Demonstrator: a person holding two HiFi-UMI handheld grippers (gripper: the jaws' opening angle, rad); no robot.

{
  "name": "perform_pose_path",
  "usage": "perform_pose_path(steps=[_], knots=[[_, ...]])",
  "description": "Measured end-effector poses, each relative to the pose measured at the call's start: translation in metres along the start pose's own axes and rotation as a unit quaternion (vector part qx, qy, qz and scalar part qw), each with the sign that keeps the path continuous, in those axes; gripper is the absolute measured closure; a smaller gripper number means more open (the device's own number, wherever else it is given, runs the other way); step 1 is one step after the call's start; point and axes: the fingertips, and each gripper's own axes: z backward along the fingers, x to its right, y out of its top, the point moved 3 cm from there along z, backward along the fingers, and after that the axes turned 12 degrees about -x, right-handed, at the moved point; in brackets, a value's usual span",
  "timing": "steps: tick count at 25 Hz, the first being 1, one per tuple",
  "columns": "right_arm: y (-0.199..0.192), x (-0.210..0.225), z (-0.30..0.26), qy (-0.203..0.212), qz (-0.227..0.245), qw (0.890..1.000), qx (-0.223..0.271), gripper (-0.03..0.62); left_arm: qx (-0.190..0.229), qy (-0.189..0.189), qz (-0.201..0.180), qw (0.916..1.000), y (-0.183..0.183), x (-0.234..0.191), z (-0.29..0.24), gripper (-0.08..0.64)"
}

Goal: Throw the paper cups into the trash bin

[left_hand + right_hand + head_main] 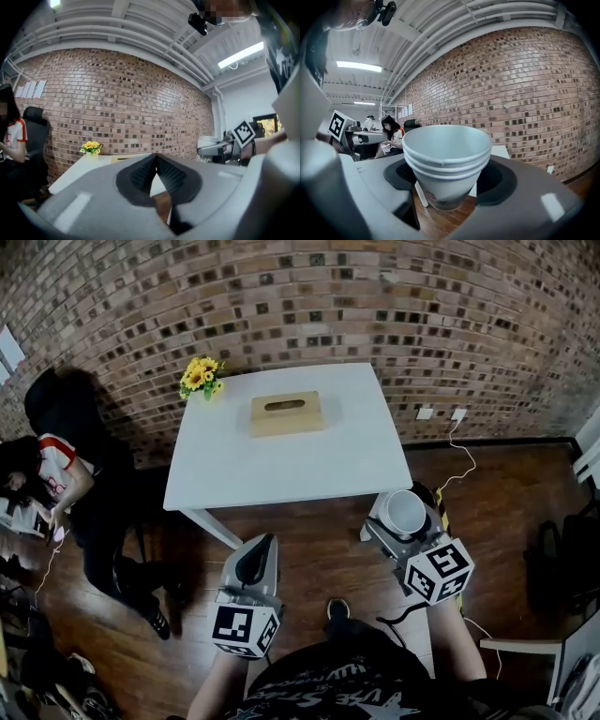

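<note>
R gripper (pixel 404 527): jaws wide, clamped on nested paper cups (pixel 446 161), upright, over wood floor (pixel 314 535) near white tabletop (pixel 281 465) corner. L gripper (pixel 255 564): jaws closed together, nothing btwn.
</note>
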Motion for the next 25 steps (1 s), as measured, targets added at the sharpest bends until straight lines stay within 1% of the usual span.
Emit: perform_pose_path(steps=[2, 5, 9, 11, 13, 16, 18, 20, 23, 25], knots=[[0.003, 0.027, -0.013, 0.001, -0.006, 1.000, -0.004, 0.250, -0.002, 0.003, -0.001, 1.0000, 0.005, 0.000, -0.028, 0.555], [0.003, 0.063, -0.031, 0.003, -0.016, 1.000, -0.011, 0.251, 0.001, 0.018, -0.001, 0.9998, 0.015, -0.002, -0.059, 0.555], [0.006, 0.092, -0.049, 0.000, -0.029, 0.999, -0.014, 0.250, -0.016, 0.025, 0.010, 0.9995, 0.017, -0.007, -0.086, 0.555], [0.008, 0.095, -0.053, 0.003, -0.033, 0.999, -0.009, 0.250, -0.025, 0.023, 0.008, 0.9994, 0.013, -0.009, -0.095, 0.555], [0.009, 0.093, -0.057, 0.010, -0.029, 1.000, -0.003, 0.250, -0.023, 0.017, 0.000, 0.9996, 0.008, -0.011, -0.102, 0.555], [0.011, 0.091, -0.061, 0.017, -0.022, 1.000, -0.001, 0.250, -0.020, 0.010, -0.003, 0.9997, 0.016, -0.010, -0.112, 0.555], [0.011, 0.090, -0.062, 0.016, -0.022, 1.000, -0.008, 0.250, -0.016, -0.004, -0.008, 0.9998, 0.018, -0.009, -0.120, 0.555], [0.011, 0.091, -0.063, 0.006, -0.026, 1.000, -0.016, 0.250, -0.015, -0.018, -0.011, 0.9997, 0.018, -0.010, -0.126, 0.555], [0.015, 0.094, -0.060, -0.011, -0.031, 0.999, -0.024, 0.250, -0.020, -0.028, -0.005, 0.9994, 0.024, -0.016, -0.132, 0.555], [0.017, 0.097, -0.059, -0.026, -0.035, 0.999, -0.029, 0.250, -0.020, -0.040, -0.010, 0.9990, 0.021, -0.020, -0.137, 0.555]])
